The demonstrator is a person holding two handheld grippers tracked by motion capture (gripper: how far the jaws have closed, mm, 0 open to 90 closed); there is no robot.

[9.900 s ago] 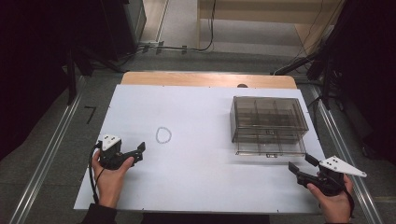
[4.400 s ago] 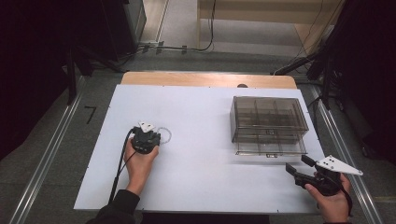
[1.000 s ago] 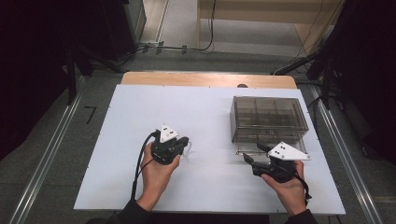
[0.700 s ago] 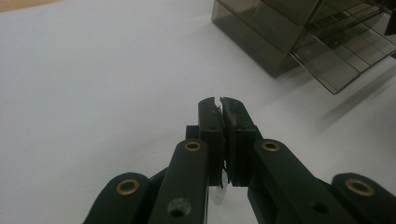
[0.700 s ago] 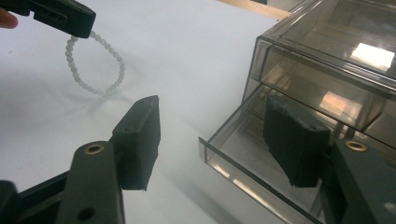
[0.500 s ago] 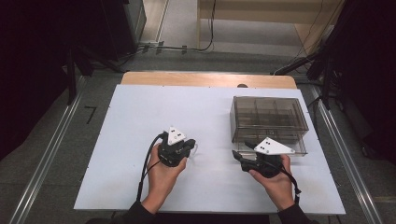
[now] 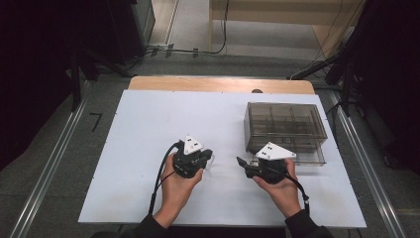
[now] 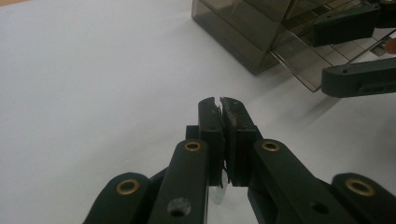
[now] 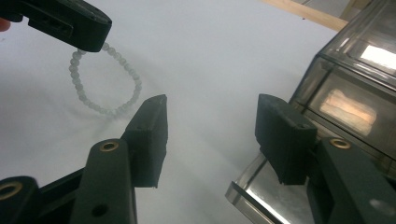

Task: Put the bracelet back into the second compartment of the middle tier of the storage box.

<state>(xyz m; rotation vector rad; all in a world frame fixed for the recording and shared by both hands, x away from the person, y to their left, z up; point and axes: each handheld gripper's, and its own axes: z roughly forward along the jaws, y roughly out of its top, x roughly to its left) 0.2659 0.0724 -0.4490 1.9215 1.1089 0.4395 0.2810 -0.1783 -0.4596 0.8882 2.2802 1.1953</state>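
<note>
1. Hands at a white table [image 7: 124, 163], seen from the high view: the left gripper [image 7: 204, 157] and the right gripper [image 7: 241, 162] meet at mid-table, just beside a smoky plastic drawer box [image 7: 285, 121] whose bottom drawer [image 7: 309, 157] stands pulled out.

2. Left gripper view: jaws pressed together on something thin, the pinched part hidden; the box's contents are too dim to tell.

3. Right gripper view: jaws spread wide and empty. A pale bead bracelet [image 9: 105, 81] dangles from the left gripper, its lower loop apparently brushing the table. It looks light, limp and slippery; pinching the strand across beads seems safest. An upper drawer [image 9: 348, 109] holds something pale.
</note>
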